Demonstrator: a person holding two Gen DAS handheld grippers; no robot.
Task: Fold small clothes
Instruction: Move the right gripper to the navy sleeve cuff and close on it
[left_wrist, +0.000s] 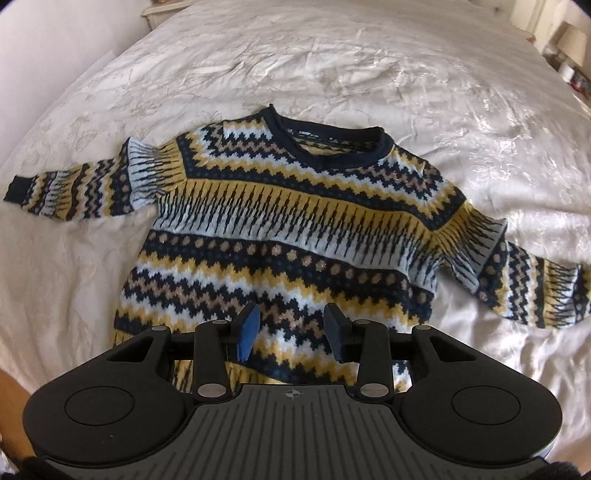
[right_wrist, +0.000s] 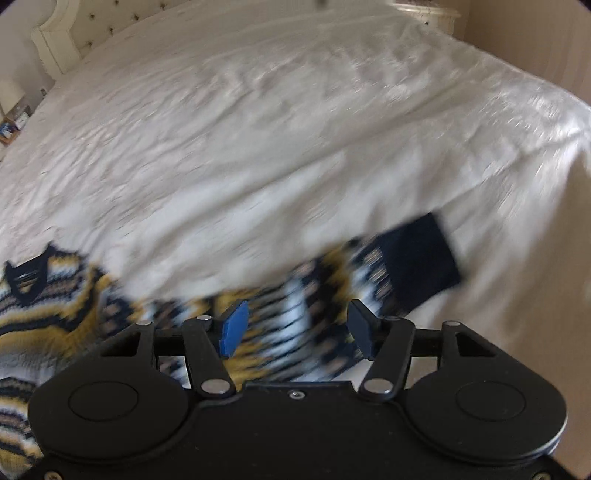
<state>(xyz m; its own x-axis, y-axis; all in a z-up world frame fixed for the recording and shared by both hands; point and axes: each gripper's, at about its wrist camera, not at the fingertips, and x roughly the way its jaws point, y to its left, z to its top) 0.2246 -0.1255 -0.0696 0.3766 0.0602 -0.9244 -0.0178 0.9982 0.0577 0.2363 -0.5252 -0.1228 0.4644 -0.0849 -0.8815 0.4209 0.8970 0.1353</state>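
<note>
A small knitted sweater in navy, yellow, white and tan zigzag bands lies flat on a white bedspread, neck away from me and both sleeves spread out. My left gripper hovers over the sweater's lower body, jaws apart, nothing between the blue pads. In the blurred right wrist view, my right gripper stands open above the sweater's right sleeve, whose navy cuff points up and right. No cloth shows between its pads.
The wrinkled white bedspread stretches far beyond the sweater. A tufted headboard stands at the back left of the right wrist view, with small items on a bedside shelf. More bedside objects sit at the left wrist view's far right.
</note>
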